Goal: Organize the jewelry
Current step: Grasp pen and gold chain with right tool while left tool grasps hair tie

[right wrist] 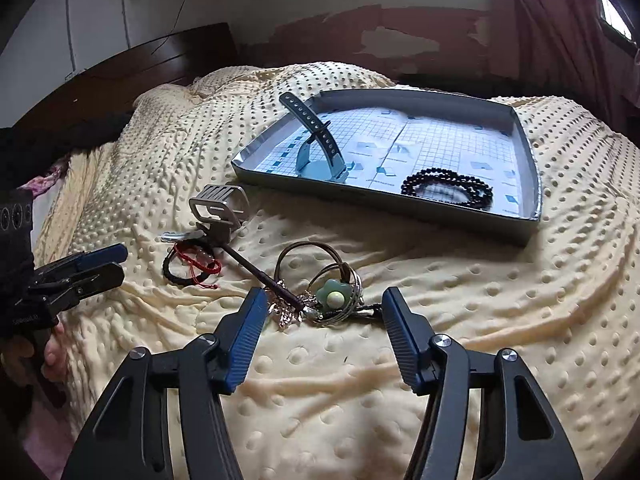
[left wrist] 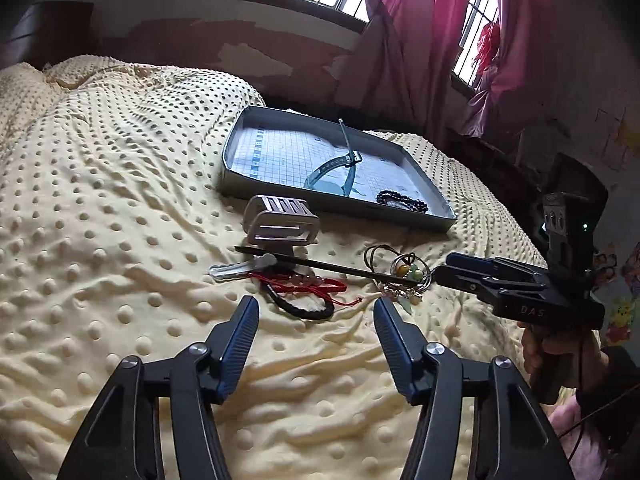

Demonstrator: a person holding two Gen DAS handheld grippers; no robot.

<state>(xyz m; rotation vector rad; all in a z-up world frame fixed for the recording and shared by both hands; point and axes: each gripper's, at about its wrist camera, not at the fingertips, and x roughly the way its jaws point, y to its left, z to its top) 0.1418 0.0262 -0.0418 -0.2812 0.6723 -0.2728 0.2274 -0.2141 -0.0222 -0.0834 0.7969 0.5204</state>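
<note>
The right claw (right wrist: 322,312) hangs spread over the tangled charm bunch (right wrist: 332,298) on the bed (right wrist: 460,320), short of the tray (right wrist: 532,184). The left claw (left wrist: 314,314) is spread too. Light, floppy and snag-prone, the bunch probably grips best by its rings.

A grey tray (right wrist: 528,184) holds a black bead bracelet (right wrist: 448,190) and teal watch strap (right wrist: 320,148); a red cord bracelet (right wrist: 196,266) and flower-charm rings (right wrist: 334,298) lie on the blanket.

Left tongs (left wrist: 316,308) spread wide, right tongs (right wrist: 324,300) spread wide, both hovering
</note>
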